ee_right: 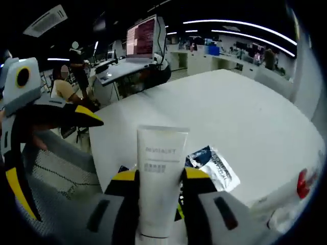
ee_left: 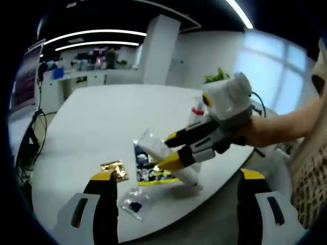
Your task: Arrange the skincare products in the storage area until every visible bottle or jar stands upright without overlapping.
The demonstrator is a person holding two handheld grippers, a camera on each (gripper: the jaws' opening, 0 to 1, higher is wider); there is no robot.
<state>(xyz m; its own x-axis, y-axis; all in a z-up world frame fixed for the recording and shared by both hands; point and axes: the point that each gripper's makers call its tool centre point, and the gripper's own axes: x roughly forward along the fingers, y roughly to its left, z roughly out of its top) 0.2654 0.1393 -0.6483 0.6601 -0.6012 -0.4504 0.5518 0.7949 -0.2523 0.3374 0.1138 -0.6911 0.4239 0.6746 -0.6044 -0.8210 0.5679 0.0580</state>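
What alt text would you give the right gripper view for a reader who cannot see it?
The right gripper, its yellow-tipped jaws shut on a white tube, holds it above a white table. A blue and white sachet lies just behind the tube, and the left gripper enters from the left.

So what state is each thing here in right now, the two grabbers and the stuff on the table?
Right gripper: shut on the white tube.
White tube: held, crimped end pointing away from the camera.
Left gripper: open, holding nothing.
Blue-and-white sachet: lying flat on the table.
Gold sachet: lying flat.
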